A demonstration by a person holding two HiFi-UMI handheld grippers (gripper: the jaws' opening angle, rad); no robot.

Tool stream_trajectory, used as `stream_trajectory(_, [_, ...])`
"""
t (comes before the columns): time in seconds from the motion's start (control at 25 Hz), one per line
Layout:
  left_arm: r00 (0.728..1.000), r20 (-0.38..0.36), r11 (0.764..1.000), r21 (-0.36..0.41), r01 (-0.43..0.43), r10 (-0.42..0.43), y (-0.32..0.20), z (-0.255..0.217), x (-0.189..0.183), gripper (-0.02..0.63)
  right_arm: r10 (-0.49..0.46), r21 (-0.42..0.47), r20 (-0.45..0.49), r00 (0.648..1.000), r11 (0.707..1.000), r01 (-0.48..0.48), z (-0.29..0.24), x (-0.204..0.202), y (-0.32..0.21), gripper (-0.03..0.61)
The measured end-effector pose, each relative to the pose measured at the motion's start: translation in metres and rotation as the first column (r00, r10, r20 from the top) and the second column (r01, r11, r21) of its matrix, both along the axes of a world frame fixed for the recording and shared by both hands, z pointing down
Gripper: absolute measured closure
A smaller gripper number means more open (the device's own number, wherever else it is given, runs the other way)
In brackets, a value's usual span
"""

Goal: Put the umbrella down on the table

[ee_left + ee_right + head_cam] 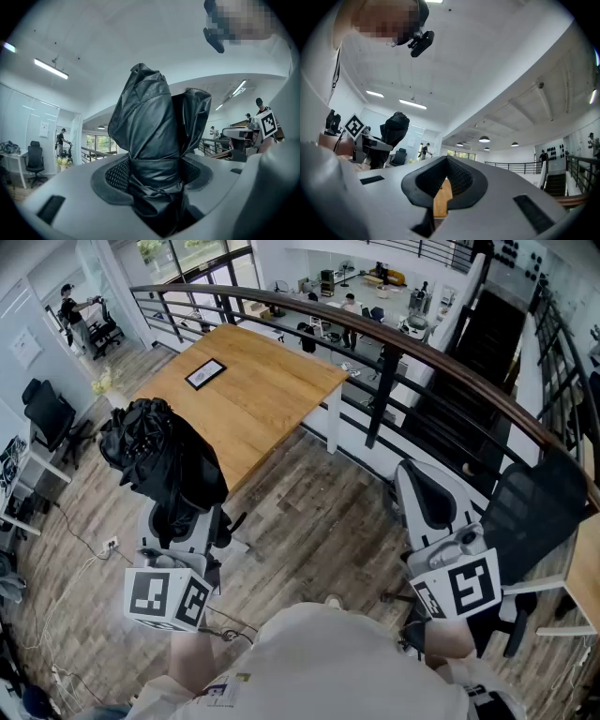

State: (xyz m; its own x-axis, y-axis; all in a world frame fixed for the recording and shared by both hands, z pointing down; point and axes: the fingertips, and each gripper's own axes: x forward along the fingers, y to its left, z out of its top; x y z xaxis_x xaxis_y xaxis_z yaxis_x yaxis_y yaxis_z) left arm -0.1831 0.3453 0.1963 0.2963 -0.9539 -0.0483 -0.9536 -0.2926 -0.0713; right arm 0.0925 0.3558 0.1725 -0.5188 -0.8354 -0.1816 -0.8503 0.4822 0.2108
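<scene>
While the left gripper (157, 168) clamps it, the black umbrella (161, 457) points lengthwise along the jaws toward the table (267, 381).

Bright even daylight, fisheye-warped edges

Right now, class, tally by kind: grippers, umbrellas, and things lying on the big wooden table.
Grippers: 2 (left gripper, right gripper)
Umbrella: 1
Things on the table: 1, a frame
Total: 4
</scene>
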Motion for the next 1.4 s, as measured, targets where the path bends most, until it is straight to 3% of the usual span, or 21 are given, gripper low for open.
stream_trajectory(0.2, [1.000,-0.003,1.000,-0.008,-0.003,0.003,-0.001,0.005,0.019,0.333,-0.004,0.006,-0.034,0.999,1.000,0.004,0.008,0.013,-0.002,0.552])
stream_trajectory(0.8, [1.000,0.002,1.000,-0.017,-0.005,0.005,-0.018,0.005,0.059,0.333,-0.039,-0.057,0.028,0.999,0.998,0.041,0.024,0.051,-0.022,0.552])
stream_trajectory(1.4, [0.998,-0.056,0.998,-0.062,-0.024,0.020,-0.077,0.039,0.053,0.333,-0.051,-0.124,0.050,0.997,0.991,0.057,0.062,0.042,-0.082,0.551])
